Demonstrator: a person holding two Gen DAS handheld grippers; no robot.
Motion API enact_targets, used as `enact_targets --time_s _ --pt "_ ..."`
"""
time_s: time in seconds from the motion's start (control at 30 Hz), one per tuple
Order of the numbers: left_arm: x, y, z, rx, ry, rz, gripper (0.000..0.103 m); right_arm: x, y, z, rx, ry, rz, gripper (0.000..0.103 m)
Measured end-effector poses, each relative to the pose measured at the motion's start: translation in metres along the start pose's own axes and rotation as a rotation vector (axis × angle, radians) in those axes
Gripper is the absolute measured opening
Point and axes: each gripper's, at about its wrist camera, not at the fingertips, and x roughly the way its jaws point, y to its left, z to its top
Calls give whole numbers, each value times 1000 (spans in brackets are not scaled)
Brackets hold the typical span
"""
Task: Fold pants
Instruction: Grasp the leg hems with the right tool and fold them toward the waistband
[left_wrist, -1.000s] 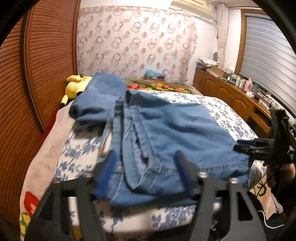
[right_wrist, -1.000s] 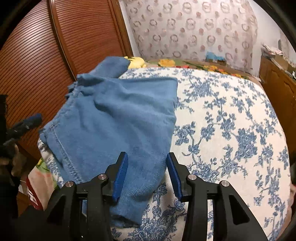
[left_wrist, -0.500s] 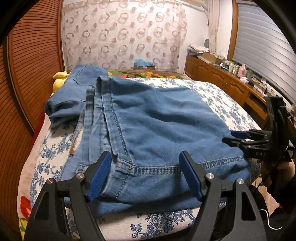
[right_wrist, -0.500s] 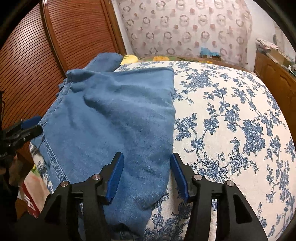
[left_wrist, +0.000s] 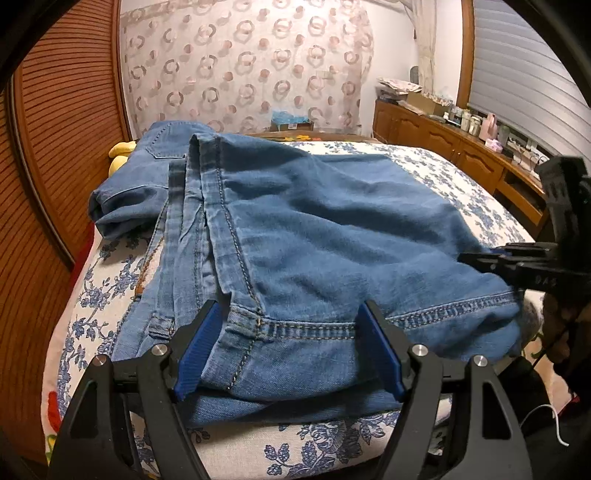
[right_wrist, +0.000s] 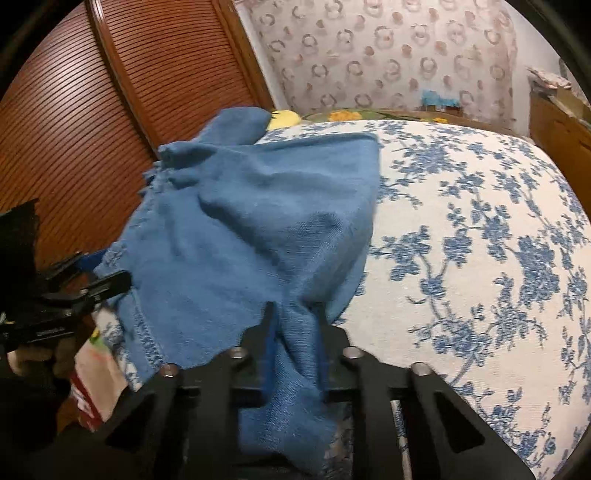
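Note:
Blue denim pants (left_wrist: 332, 236) lie partly folded on the bed, hem edge toward me. My left gripper (left_wrist: 288, 350) is open, its blue pads on either side of the stitched hem near the left corner, not closed on it. My right gripper (right_wrist: 295, 332) is shut on the pants' (right_wrist: 258, 236) right corner, bunching the cloth between its fingers. The right gripper also shows in the left wrist view (left_wrist: 517, 262) at the pants' right edge. The left gripper shows at the left of the right wrist view (right_wrist: 74, 291).
The bed has a white cover with blue flowers (right_wrist: 480, 240). A yellow plush toy (left_wrist: 120, 153) lies at the head of the bed. A brown slatted wardrobe (left_wrist: 55, 147) stands on the left. A wooden dresser with bottles (left_wrist: 461, 147) stands on the right.
My right gripper has closed on the pants' corner and gathered the cloth. My left gripper has moved closer, its open fingers now around the hem.

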Motion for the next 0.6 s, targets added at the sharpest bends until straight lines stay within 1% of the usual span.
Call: enact_targets --time_s 0.17,0.27,0.33,0.47,0.6 --pt "-4 7 0 -24 -2 -10 77 -28 15 19 -35 -81 71 8" --pt "-10 11 3 -38 -13 -4 77 -43 35 36 -92 -122 98 8" --pt "-19 15 4 -45 -34 -2 77 -48 48 46 -127 -135 117 8" --pt "-39 32 5 -66 -68 18 77 -48 74 65 -192 -152 156 8" --pt "-60 57 2 -100 -103 58 77 -32 100 78 -240 -145 200 7"
